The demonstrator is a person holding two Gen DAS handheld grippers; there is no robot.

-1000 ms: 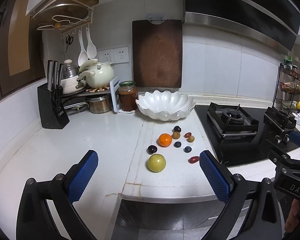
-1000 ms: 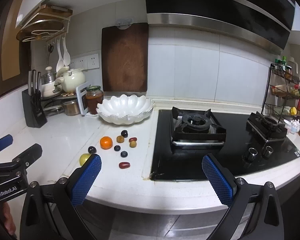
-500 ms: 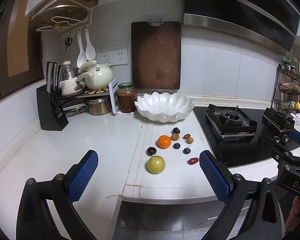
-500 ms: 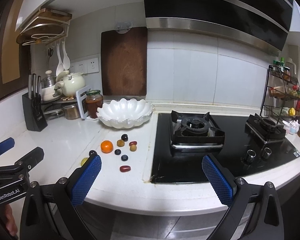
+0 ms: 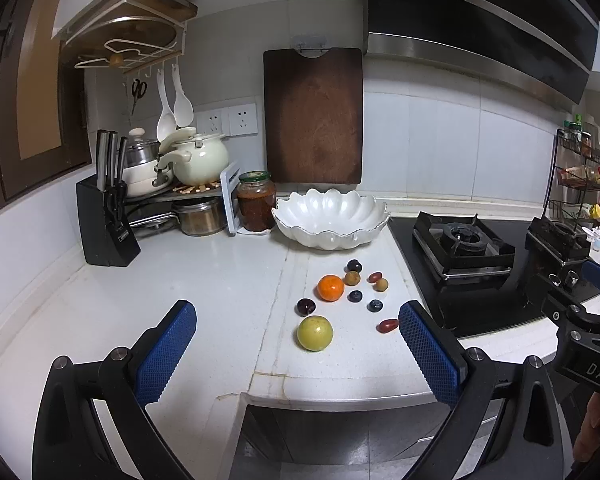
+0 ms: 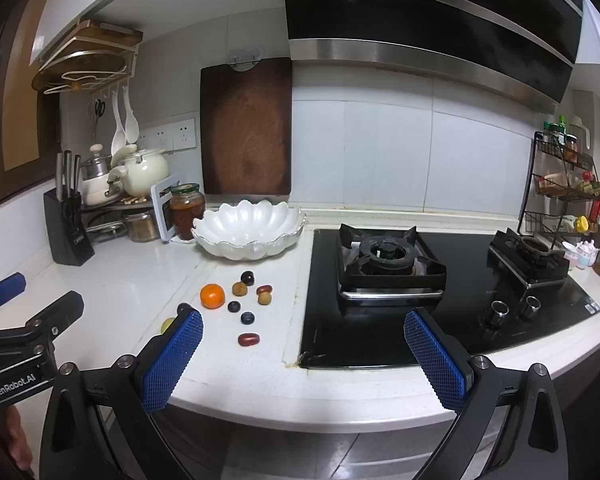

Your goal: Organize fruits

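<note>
Several fruits lie on the white counter in front of an empty white scalloped bowl [image 5: 330,216]: an orange [image 5: 331,287], a yellow-green round fruit [image 5: 315,333], a dark plum [image 5: 305,306], a red oblong fruit [image 5: 387,325] and several small dark and brown ones. The right wrist view shows the bowl [image 6: 249,229], the orange [image 6: 212,295] and the red oblong fruit [image 6: 248,339]. My left gripper [image 5: 298,350] is open and empty, held back from the counter edge, with the yellow-green fruit between its fingers in view. My right gripper [image 6: 303,354] is open and empty, before the hob edge.
A black gas hob [image 6: 392,264] fills the counter right of the fruits. A jar [image 5: 256,201], pots [image 5: 198,156] and a knife block [image 5: 106,216] stand at the back left. A wooden cutting board [image 5: 313,116] hangs behind the bowl. A spice rack [image 6: 568,184] stands far right.
Both views have shifted slightly, as both grippers drift a little up and back. No fruit has moved and both grippers stay open.
</note>
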